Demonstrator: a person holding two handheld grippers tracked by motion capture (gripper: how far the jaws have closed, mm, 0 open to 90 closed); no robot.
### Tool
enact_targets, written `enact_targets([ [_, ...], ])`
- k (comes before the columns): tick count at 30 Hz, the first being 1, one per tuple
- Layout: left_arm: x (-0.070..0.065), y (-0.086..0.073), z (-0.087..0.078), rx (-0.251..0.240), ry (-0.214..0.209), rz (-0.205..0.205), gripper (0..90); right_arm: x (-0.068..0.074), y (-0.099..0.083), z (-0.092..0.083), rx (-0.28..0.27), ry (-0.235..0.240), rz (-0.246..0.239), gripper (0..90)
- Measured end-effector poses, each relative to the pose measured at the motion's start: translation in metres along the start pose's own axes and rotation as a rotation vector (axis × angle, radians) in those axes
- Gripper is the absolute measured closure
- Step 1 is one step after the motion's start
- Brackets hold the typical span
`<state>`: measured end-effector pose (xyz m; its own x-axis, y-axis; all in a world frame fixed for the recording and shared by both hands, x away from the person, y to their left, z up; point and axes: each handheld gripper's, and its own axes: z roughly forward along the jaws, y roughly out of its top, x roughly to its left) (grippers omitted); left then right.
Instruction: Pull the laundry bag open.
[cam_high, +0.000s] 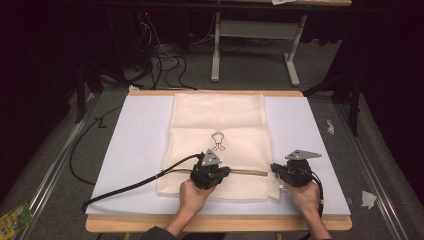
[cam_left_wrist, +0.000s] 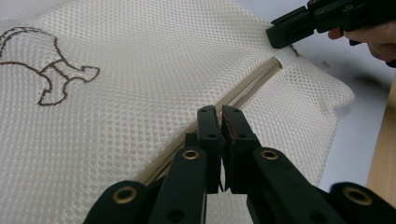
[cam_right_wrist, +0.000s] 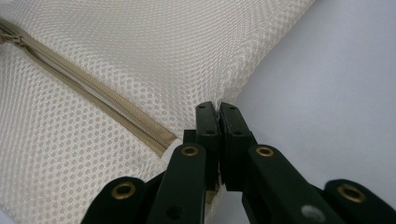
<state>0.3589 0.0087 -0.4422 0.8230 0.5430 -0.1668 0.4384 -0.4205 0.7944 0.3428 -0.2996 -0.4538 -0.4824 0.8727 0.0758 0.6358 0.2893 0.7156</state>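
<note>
Two grippers: left gripper (cam_left_wrist: 220, 112) jaws pinched closed on the zipper (cam_left_wrist: 243, 91) of one cream mesh bag (cam_high: 216, 145), right gripper (cam_right_wrist: 218, 106) jaws clamped closed on the bag's edge at the zipper's end. One bag with one brown embroidered figure (cam_high: 217, 140) lies flat mid-table on one pale sheet (cam_high: 135, 145) over a wooden tabletop (cam_high: 105, 225). Grey carpet (cam_high: 45, 165), black cables (cam_high: 165, 60), white table legs (cam_high: 216, 50) behind in the dark room.
</note>
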Motion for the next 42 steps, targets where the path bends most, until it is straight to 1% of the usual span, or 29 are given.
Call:
enact_targets([
  [9,0.001,-0.001,-0.003,-0.002,0.0,-0.004,87.2,0.0,0.001,-0.001,-0.003,0.002,0.003,89.0],
  [15,0.003,-0.002,-0.006,-0.006,0.001,-0.009,87.1,0.0,0.002,-0.001,0.0,-0.005,-0.006,89.0],
  [17,0.005,-0.003,-0.008,-0.007,0.003,-0.014,87.1,0.0,0.001,-0.001,0.004,-0.005,0.004,89.0],
  [19,0.006,-0.004,-0.009,-0.008,0.004,-0.014,87.1,0.0,0.002,-0.001,0.002,-0.009,-0.004,89.0],
  [28,0.007,-0.006,-0.012,-0.014,0.005,-0.02,87.1,0.001,0.001,-0.001,-0.002,-0.008,0.002,89.0],
  [32,0.008,-0.007,-0.014,-0.017,0.008,-0.028,87.1,0.001,0.001,-0.002,-0.002,-0.013,0.012,89.0],
  [41,0.014,-0.009,-0.02,-0.027,0.011,-0.043,87.2,0.001,0.002,-0.001,0.0,-0.021,0.009,88.9],
  [42,0.015,-0.009,-0.021,-0.029,-0.002,-0.054,87.1,0.001,0.001,-0.001,0.0,-0.017,0.011,88.9],
])
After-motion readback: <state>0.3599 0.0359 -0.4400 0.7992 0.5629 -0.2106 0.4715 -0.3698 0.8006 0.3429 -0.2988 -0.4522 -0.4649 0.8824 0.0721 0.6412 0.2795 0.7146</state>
